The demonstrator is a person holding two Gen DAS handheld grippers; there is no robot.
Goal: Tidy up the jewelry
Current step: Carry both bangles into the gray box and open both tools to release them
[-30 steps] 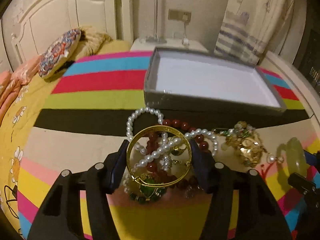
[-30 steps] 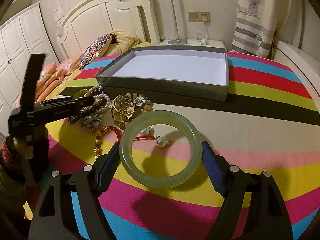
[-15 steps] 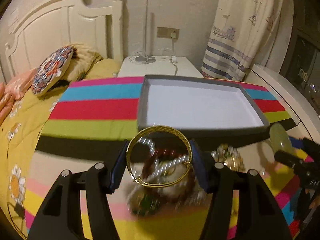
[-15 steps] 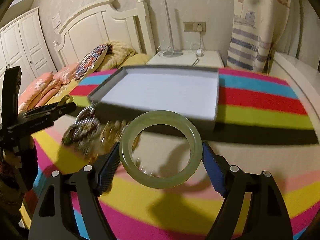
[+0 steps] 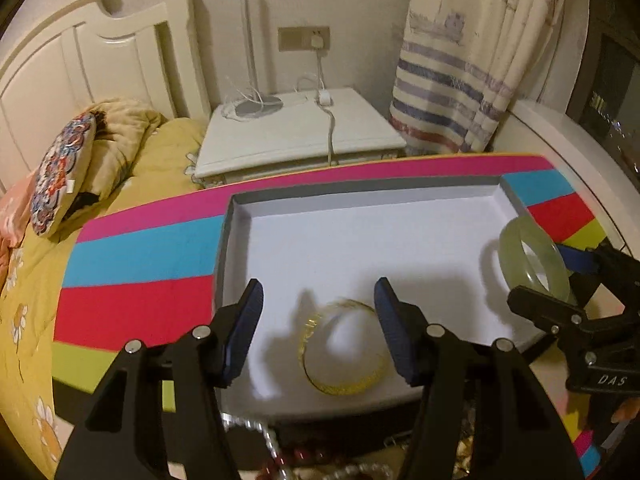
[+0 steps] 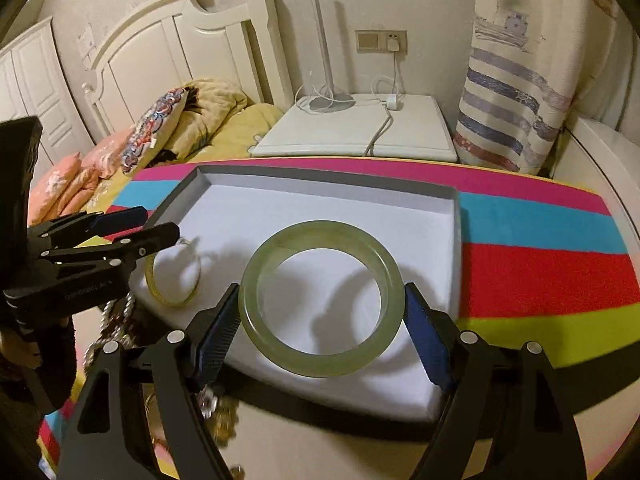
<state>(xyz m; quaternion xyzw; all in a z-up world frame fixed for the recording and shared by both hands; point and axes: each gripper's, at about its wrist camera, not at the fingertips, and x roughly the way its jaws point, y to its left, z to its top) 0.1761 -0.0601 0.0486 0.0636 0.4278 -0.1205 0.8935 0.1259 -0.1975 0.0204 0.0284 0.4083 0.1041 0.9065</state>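
My left gripper (image 5: 318, 326) is open above the near left part of the grey box (image 5: 236, 216). The gold bangle (image 5: 342, 346) lies loose and blurred on the box's white floor below it; it also shows in the right wrist view (image 6: 172, 280). My right gripper (image 6: 322, 324) is shut on the pale green jade bangle (image 6: 322, 298), held flat above the box (image 6: 456, 240). That bangle (image 5: 532, 258) appears at the right of the left wrist view. The left gripper (image 6: 136, 228) shows at the left of the right wrist view.
A pile of pearls, red beads and gold pieces (image 5: 280, 456) lies on the striped cloth (image 5: 136, 256) in front of the box; it also shows in the right wrist view (image 6: 116, 324). A white nightstand (image 6: 360, 132) with a lamp base stands behind. A bed with pillows (image 5: 64, 172) is at left.
Both grippers rose from the jewelry pile and moved forward over the box. My left gripper opened and the gold bangle dropped into the box. The right still holds the jade bangle.
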